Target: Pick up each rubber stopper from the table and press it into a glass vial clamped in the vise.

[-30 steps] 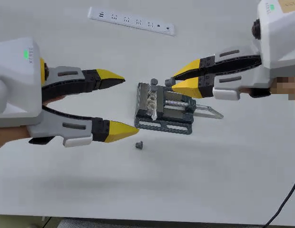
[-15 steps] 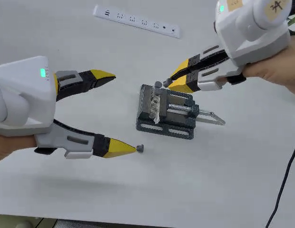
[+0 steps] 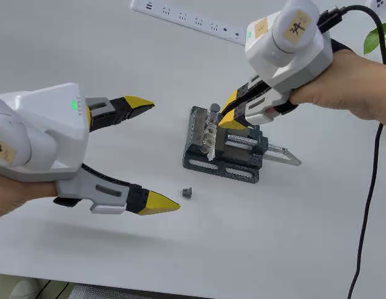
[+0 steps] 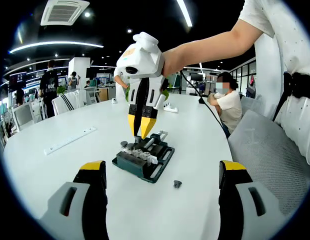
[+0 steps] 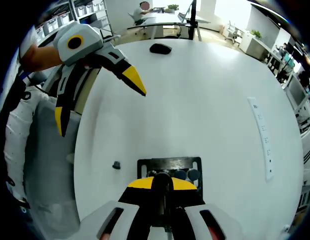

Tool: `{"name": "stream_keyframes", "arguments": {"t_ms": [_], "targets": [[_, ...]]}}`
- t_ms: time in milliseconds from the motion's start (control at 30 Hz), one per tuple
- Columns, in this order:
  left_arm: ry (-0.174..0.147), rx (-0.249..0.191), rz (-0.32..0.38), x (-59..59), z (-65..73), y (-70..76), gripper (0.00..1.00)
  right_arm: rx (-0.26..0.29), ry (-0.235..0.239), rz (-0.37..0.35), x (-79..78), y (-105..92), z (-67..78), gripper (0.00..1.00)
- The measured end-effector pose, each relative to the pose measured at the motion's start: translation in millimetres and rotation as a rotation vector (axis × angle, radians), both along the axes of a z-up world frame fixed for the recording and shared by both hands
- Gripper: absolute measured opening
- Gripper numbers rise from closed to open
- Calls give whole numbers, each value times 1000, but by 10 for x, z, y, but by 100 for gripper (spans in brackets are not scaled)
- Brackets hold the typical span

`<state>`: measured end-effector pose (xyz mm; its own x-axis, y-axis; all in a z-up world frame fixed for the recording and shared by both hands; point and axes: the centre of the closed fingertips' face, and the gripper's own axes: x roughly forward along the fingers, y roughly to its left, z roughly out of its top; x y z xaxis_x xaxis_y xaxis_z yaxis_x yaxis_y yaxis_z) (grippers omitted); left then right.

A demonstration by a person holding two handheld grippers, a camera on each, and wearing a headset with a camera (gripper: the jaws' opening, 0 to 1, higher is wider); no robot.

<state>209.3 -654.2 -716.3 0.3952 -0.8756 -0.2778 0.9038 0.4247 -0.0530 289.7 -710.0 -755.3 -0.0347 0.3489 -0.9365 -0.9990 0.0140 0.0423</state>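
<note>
A dark vise [image 3: 225, 154] stands mid-table and clamps a row of clear glass vials [image 3: 209, 135]. The vial at the far end carries a grey stopper [image 3: 214, 110]. My right gripper [image 3: 228, 116] stands steeply over the vials, just beside that stopper. It is shut on a dark rubber stopper [image 5: 162, 180] between its yellow tips. A loose stopper [image 3: 187, 192] lies on the table in front of the vise. My left gripper [image 3: 157, 154] hovers open to the left, its lower tip close to the loose stopper. The vise [image 4: 143, 159] and loose stopper [image 4: 177, 184] also lie ahead of its jaws.
A white power strip [image 3: 193, 22] lies at the table's far edge. A black cable [image 3: 368, 199] runs down the right side. The vise's handle [image 3: 281, 154] sticks out to the right. In the left gripper view, people sit and stand in the room behind.
My right gripper has swung from a flat reach to a steep stance over the vials, still carrying its stopper. My left gripper has moved down and sits lower, with its lower tip nearer the loose stopper.
</note>
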Motion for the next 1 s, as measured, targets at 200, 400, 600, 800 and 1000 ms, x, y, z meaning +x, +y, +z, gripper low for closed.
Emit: {"name": "stream_keyframes", "arguments": {"t_ms": [200, 400, 600, 800, 1000], "targets": [[7, -12, 2, -19, -31, 2, 93, -43, 7, 15, 3, -7, -101, 6], [3, -25, 9, -8, -18, 18, 93, -91, -5, 36, 18, -41, -171, 6], [7, -35, 13, -4, -24, 24, 93, -106, 9, 34, 50, -18, -236, 6], [8, -51, 19, 1, -11, 30, 93, -129, 9, 48, 27, -41, -233, 6], [7, -65, 24, 10, 11, 39, 93, -160, 3, 64, 43, -42, -261, 6]]}}
